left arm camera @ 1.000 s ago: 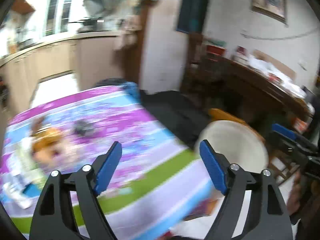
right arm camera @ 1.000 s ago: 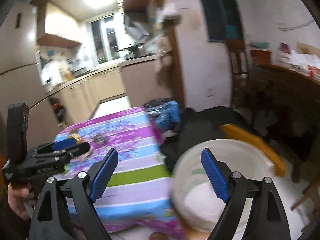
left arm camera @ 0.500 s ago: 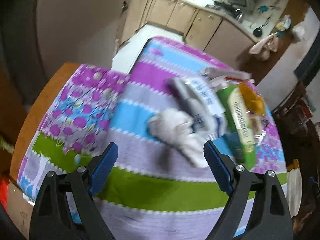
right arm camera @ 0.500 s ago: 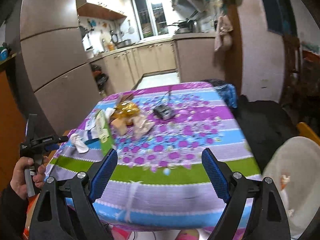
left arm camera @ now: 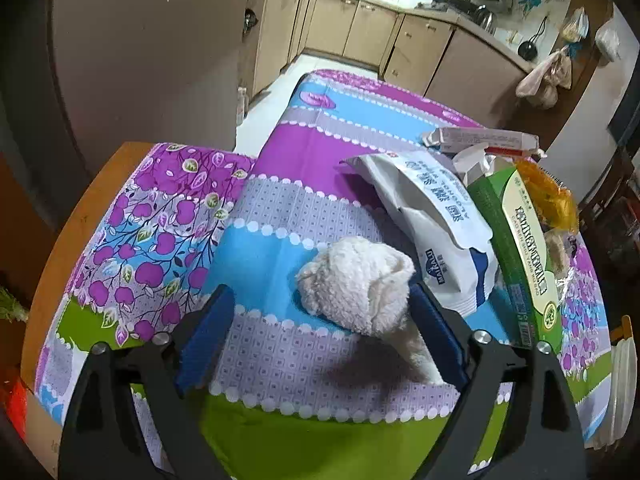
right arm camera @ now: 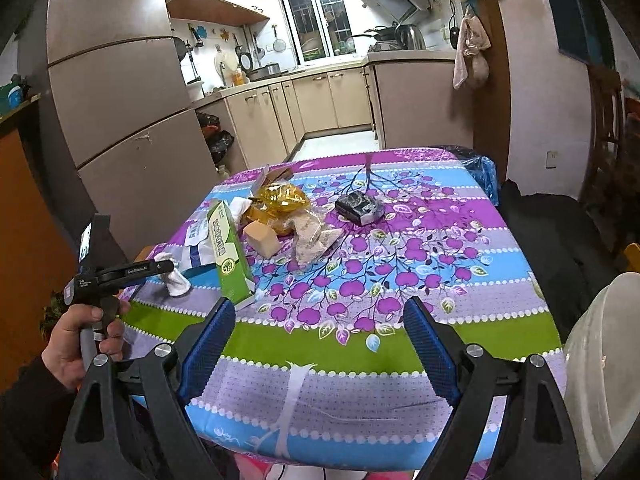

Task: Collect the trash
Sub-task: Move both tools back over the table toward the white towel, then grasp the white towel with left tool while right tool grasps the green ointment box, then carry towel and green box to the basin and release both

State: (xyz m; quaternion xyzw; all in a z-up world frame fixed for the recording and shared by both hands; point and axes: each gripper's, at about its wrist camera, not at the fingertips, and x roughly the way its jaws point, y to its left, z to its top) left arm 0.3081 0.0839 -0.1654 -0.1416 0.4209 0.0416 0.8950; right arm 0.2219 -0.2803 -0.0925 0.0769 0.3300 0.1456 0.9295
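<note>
A crumpled white tissue [left arm camera: 356, 280] lies near the table's left corner on the striped floral cloth [left arm camera: 280, 216]. My left gripper [left arm camera: 318, 304] points down over it with its jaws closing. The tissue sits between them against the right pad, while the left pad stands apart from it. In the right wrist view, a hand holds the left gripper [right arm camera: 180, 270] at the same tissue [right arm camera: 174, 280]. My right gripper [right arm camera: 319, 316] hangs open and empty over the table's front edge. A white bucket [right arm camera: 600, 360] stands at the right, beside the table.
Beside the tissue lie a white wipes pack [left arm camera: 436, 216] and a green carton [right arm camera: 228, 248]. Farther in are a yellow wrapper [right arm camera: 280, 198], a tan block [right arm camera: 262, 238], a clear wrapper [right arm camera: 314, 236] and a black packet [right arm camera: 360, 208]. A fridge [right arm camera: 120, 120] stands left.
Both views swung from the bucket and room to the table. The left gripper came down at the left corner around the tissue, and its jaws narrowed. The right gripper stayed open.
</note>
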